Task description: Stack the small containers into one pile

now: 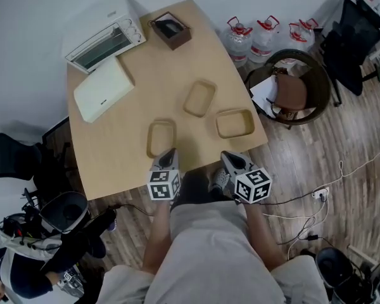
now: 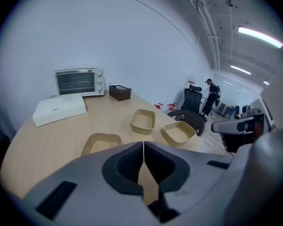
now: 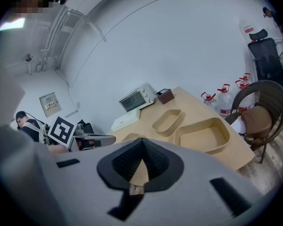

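Three shallow tan rectangular containers [image 1: 199,98] are spotted lying apart just beyond the left gripper [image 1: 170,152] and right gripper [image 1: 226,156] (both pressed together, empty).

Wooden table [image 1: 158,75]: a white toaster oven [image 1: 104,40] stands at the far left corner. A flat white box [image 1: 104,89] lies just beside it, on the nearer side. A dark brown open-topped box [image 1: 170,31] sits at the far edge, apart from both.

Plank floor [image 1: 348,138], right of the table: three clear water bottles [image 1: 265,35] with red caps stand in a row. Near them is a round wicker chair [image 1: 292,92] with a brown cushion. A white power strip [image 1: 320,193] with trailing cables lies nearer.
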